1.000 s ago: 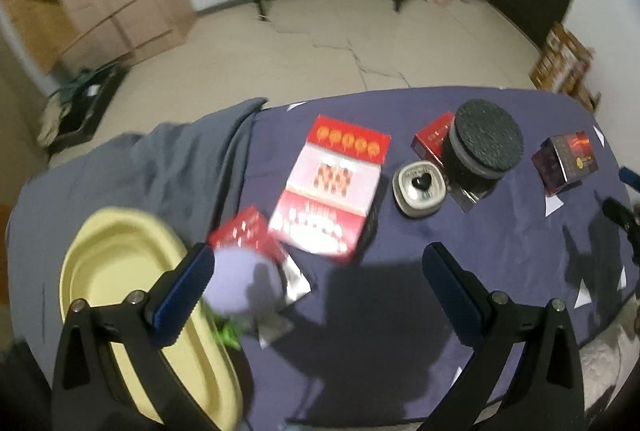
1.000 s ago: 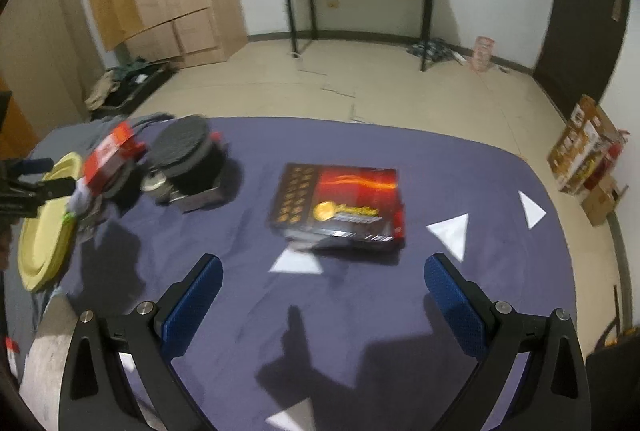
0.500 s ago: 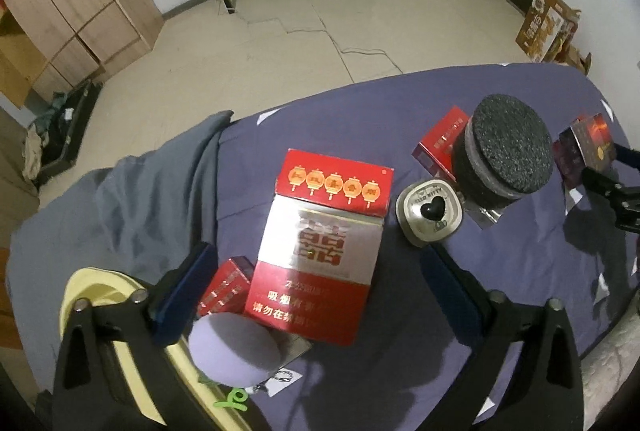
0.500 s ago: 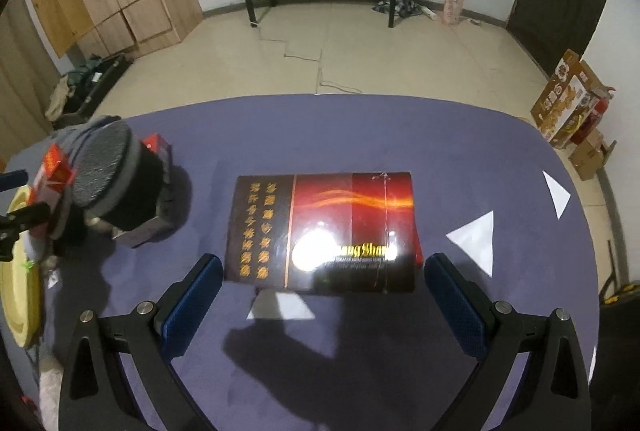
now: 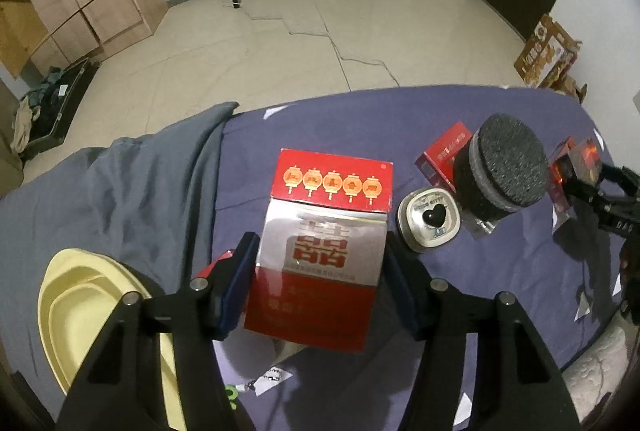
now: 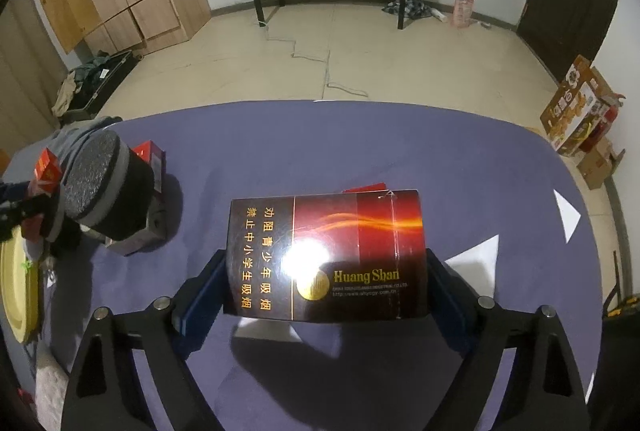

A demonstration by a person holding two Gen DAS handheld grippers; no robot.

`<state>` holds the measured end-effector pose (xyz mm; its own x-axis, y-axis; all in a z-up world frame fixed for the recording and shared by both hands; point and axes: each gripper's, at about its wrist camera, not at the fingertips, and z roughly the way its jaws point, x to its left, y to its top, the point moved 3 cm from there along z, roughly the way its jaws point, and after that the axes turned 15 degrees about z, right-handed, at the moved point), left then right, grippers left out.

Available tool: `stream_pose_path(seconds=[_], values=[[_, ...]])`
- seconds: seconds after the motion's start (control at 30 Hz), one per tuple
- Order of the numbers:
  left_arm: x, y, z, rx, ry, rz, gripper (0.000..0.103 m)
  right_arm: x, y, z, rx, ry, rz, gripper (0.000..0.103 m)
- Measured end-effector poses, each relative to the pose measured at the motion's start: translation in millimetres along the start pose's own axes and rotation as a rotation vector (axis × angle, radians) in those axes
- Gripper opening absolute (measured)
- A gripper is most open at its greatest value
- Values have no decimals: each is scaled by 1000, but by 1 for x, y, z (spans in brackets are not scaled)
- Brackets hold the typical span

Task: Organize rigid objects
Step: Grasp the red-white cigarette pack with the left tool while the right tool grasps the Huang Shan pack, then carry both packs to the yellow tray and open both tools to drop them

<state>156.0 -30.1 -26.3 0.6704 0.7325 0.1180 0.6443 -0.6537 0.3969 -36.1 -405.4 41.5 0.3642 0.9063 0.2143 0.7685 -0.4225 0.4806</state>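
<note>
A red and silver carton (image 5: 324, 243) with lantern prints lies on the purple table (image 5: 400, 111). My left gripper (image 5: 320, 259) straddles it with its jaws closing, and the blue pads (image 5: 244, 271) touch its two long sides. A dark red and black carton (image 6: 324, 255) with gold lettering sits between the fingers of my right gripper (image 6: 324, 271). Those jaws are closing too, with the pads (image 6: 204, 291) against the carton's short ends. At the right edge of the left wrist view, the right gripper's fingers (image 5: 596, 191) show at the dark carton (image 5: 576, 167).
A black foam-topped cylinder (image 5: 506, 171) stands beside a small heart tin (image 5: 430, 225) and a small red pack (image 5: 444, 151). A yellow tray (image 5: 80, 311) lies at the left, by a grey cloth (image 5: 140, 183). White paper triangles (image 6: 476, 255) lie on the right.
Both grippers have come down and forward over their cartons. The jaws, wide apart before, have narrowed onto the cartons' sides. The purple round thing by the left finger is now hidden.
</note>
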Motion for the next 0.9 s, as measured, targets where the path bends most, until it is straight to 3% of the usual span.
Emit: stream_pose_path(seconds=[0.3,0.4,0.53,0.9], values=[[7,-1,-53,-91,5,-38,61,-16,-12,-50,-124,-8,-43,90],[9,-10,-64,-76,39,-28,61,-13,-17,-74,-156,18,-73,90],[15,-27,-85,-96,43,-40,61,-10,-29,-105,-160,61,-112,90],[29,-55,-111,-106,40,-119,61,-32,-54,-153,-149,72,-200,90]])
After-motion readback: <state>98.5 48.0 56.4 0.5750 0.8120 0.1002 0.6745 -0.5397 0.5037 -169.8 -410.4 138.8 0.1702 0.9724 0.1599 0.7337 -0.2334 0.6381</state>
